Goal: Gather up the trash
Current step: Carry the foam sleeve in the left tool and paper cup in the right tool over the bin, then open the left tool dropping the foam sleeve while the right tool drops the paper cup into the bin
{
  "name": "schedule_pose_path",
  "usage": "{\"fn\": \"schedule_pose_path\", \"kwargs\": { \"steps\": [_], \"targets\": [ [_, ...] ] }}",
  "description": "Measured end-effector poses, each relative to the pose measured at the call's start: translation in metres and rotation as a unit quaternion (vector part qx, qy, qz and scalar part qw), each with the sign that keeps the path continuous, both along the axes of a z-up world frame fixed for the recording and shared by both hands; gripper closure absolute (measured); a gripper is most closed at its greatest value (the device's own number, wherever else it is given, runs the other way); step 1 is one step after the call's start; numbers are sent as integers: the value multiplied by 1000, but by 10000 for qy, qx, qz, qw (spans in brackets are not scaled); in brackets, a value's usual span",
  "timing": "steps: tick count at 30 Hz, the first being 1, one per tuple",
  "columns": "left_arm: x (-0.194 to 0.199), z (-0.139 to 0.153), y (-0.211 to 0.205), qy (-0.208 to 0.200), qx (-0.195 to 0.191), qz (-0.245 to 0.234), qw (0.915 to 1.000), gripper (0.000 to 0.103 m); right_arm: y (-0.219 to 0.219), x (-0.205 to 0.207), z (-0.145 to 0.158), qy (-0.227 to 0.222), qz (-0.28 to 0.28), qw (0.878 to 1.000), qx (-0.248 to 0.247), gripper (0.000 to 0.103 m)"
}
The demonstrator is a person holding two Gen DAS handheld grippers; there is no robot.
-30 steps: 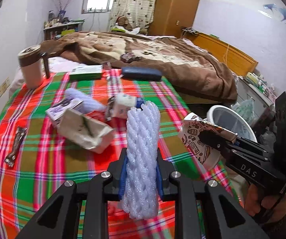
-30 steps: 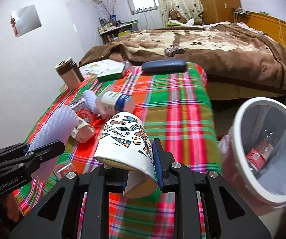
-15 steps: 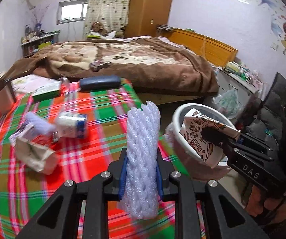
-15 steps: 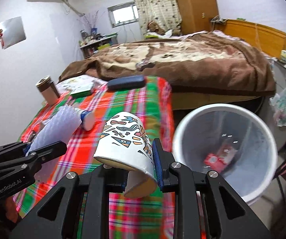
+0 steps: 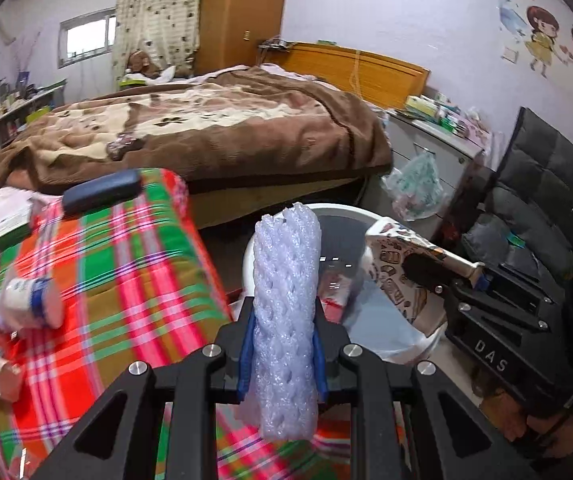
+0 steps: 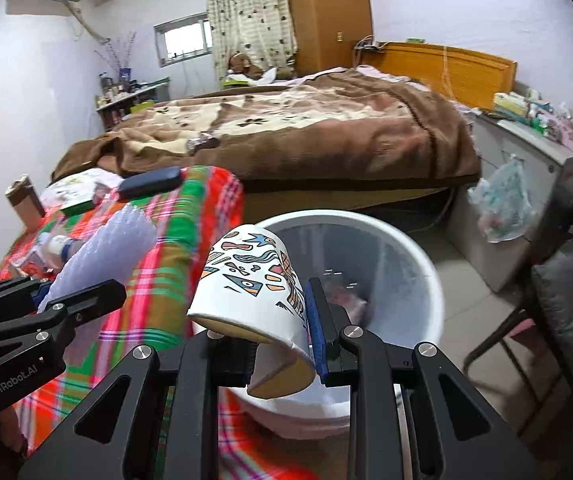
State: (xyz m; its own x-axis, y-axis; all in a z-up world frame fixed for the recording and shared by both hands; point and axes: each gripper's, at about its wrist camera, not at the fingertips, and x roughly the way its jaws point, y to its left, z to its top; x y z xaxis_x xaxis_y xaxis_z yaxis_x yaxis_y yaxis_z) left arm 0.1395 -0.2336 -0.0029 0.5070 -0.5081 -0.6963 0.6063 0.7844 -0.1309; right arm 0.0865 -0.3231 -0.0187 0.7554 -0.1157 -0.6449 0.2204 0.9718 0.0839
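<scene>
Left gripper (image 5: 282, 344) tight on foam sleeve (image 5: 286, 300) (upright)

Plaid table (image 5: 134, 280) w/ bottle (image 5: 30, 306), dark case (image 5: 102, 192).

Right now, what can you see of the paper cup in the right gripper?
The paper cup is white with colourful abstract shapes and looks like thin card. It lies tilted on its side, its open mouth toward the camera and pinched flat where the right gripper clamps the rim. It hangs in front of the white trash bin, touching nothing else.
</scene>
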Motion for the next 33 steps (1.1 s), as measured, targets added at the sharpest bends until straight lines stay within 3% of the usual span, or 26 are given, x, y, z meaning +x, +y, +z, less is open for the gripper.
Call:
{"fn": "schedule_pose_path", "kwargs": {
  "steps": [14,17,18,20,22,33],
  "targets": [
    [27,-28,-61,418,189,-229,9987,78,-39,18,-33,651,-289,9975,-23,79],
    [30,-32,-65,479,216,-267,9983,74,-45,19,-37,740,-270,9969,25,78],
    [30,-33,-64,495,201,-298,9981,67,-46,19,-38,783,-266,9966,28,76],
    [31,-35,-64,494,190,-288,9982,54,-47,20,-41,860,-282,9959,36,55],
    [33,-36,-62,525,134,-279,9981,52,-47,19,-42,846,-295,9960,74,39],
    [31,-31,-32,496,-8,-66,9987,52,-48,11,-35,675,-339,9968,247,39]
  ]
}}
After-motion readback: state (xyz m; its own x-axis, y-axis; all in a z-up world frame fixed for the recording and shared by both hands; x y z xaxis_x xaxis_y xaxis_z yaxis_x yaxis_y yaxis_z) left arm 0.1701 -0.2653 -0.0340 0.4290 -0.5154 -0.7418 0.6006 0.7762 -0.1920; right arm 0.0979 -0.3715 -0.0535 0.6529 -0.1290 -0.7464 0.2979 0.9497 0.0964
